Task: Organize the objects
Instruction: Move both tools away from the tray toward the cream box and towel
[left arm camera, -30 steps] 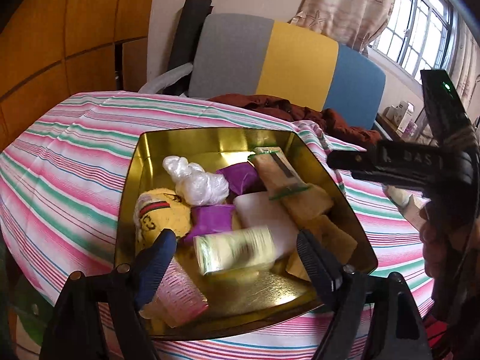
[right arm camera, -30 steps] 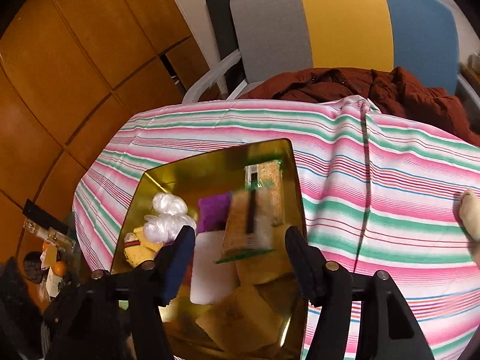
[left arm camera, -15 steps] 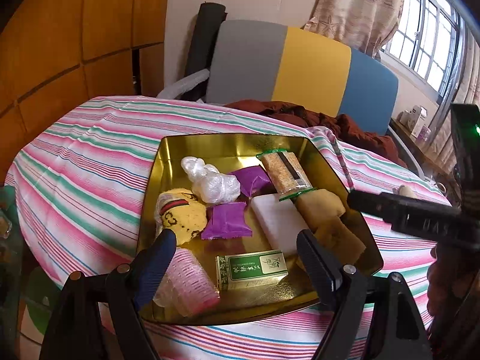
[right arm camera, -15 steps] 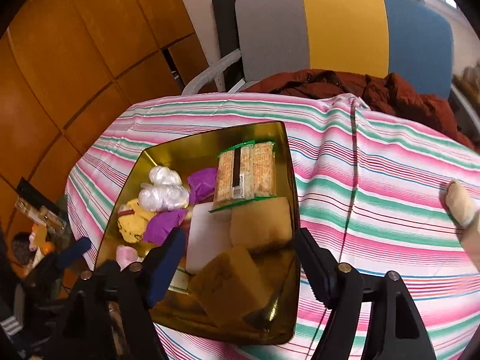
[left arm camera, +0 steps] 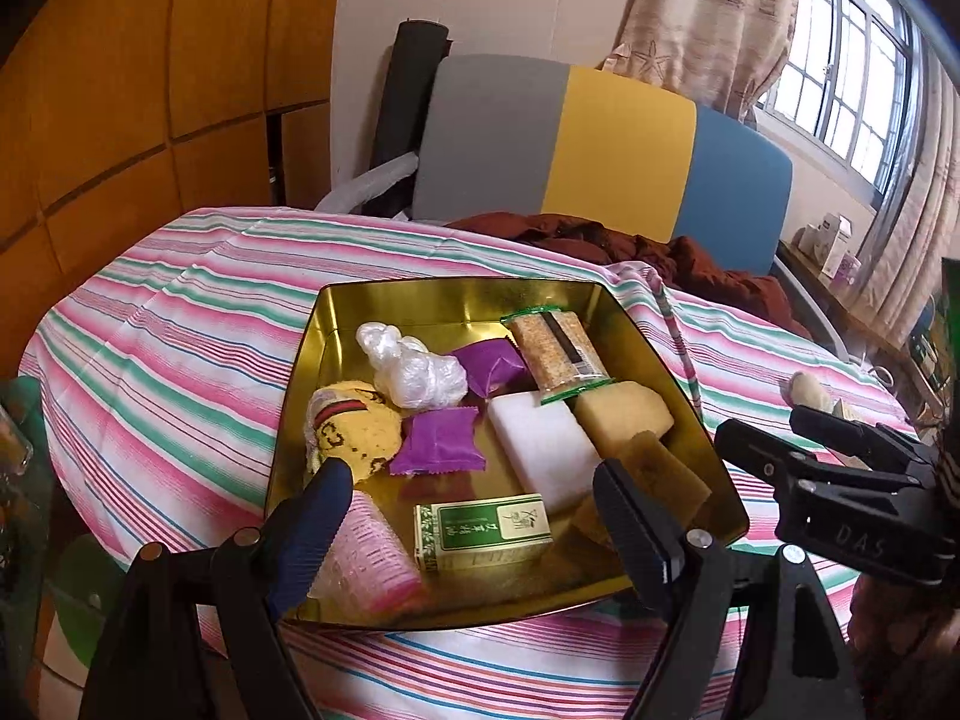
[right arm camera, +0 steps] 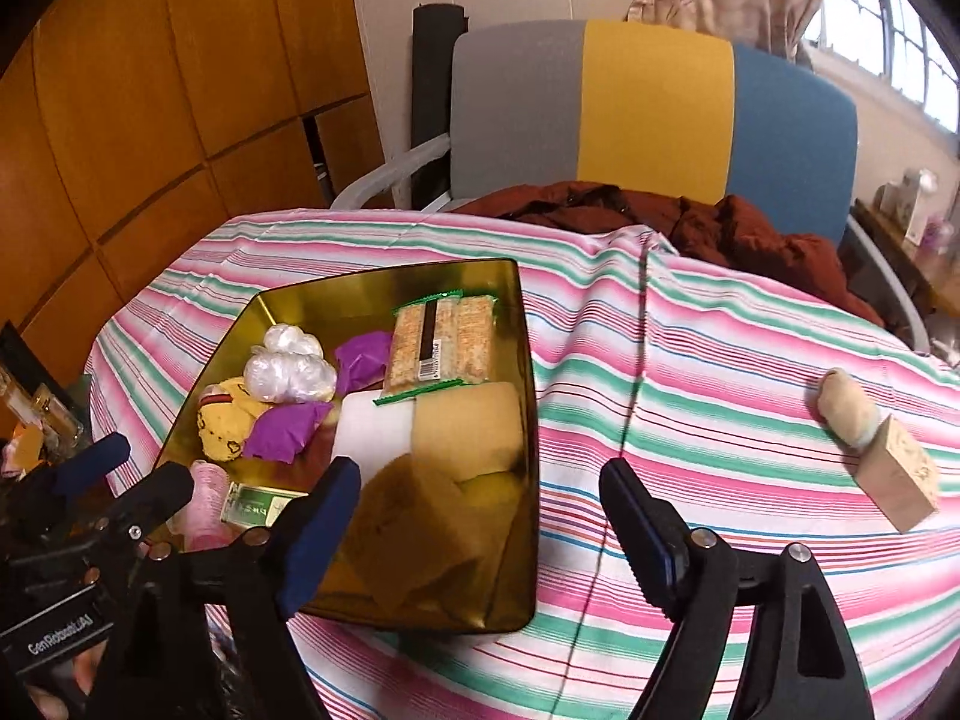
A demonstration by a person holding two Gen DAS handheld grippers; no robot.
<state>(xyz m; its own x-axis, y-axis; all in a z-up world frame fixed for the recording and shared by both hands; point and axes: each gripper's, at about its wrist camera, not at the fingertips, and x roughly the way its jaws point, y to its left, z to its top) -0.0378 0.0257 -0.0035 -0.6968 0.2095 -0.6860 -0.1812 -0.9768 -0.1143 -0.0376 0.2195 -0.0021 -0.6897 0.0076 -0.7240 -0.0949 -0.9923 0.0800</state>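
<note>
Gold tin (left arm camera: 672, 360): sitting on the striped tabletop (left arm camera: 180, 348), holding a jumble of small things
Green box (left arm camera: 483, 531): lying flat near the tin's front edge, just beside a pink roller (left arm camera: 375, 552)
Cracker pack (right arm camera: 441, 345): lying toward the tin's far side, its end resting on a white block (right arm camera: 372, 426)
Purple packets (left arm camera: 438, 441): lying mid-tin, beside a white plastic bag (left arm camera: 411, 369) and a yellow pouch (left arm camera: 354, 432)
Sponges (right arm camera: 468, 429): crowding the tin's right side
Left gripper (left arm camera: 465, 531): hanging released over the tin's front, nothing being pressed between its fingers
Right gripper (right arm camera: 480, 516): opening, holding nothing, hovering over the tin's right edge and the cloth
Wooden block (right arm camera: 900, 480): lying on the tabletop well right of the tin, touching a pale stuffed thing (right arm camera: 849, 408)
</note>
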